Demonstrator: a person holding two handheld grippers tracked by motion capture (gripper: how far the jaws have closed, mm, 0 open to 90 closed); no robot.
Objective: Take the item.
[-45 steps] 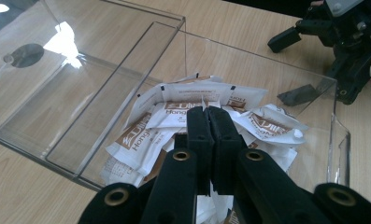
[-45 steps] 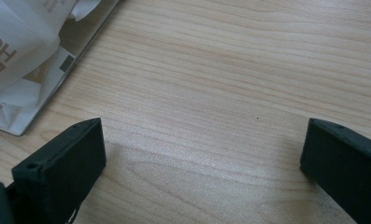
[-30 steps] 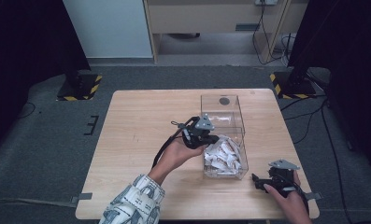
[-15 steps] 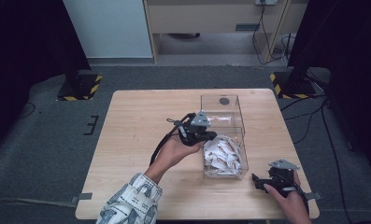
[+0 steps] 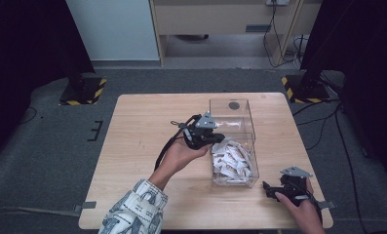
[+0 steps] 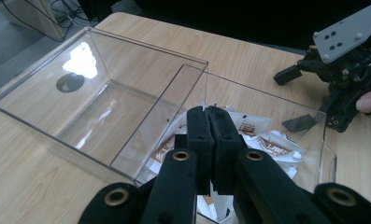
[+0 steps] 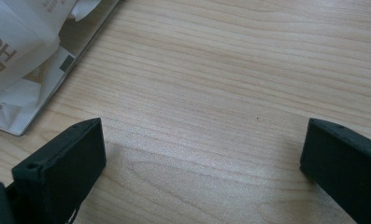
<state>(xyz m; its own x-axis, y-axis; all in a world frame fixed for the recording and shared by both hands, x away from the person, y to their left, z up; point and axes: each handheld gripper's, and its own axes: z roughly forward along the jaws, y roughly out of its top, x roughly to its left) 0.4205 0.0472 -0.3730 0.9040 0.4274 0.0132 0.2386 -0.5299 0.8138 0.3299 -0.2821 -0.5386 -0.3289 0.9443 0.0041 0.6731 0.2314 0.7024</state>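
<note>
Left gripper (image 6: 209, 119): jaws pressing together, nothing visible between them, hovering over the sachets (image 6: 262, 140) lying in the near compartment of the clear box (image 6: 99, 60). Right gripper (image 7: 204, 154): jaws standing wide apart, resting on the surface (image 7: 230, 70), sachets lying beyond its left jaw.

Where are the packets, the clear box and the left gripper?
packets (image 5: 232, 158): high view, on the white pile.
clear box (image 6: 127, 56): left gripper view, on its far rim.
left gripper (image 6: 209, 122): left gripper view, between the shut fingertips.
</note>
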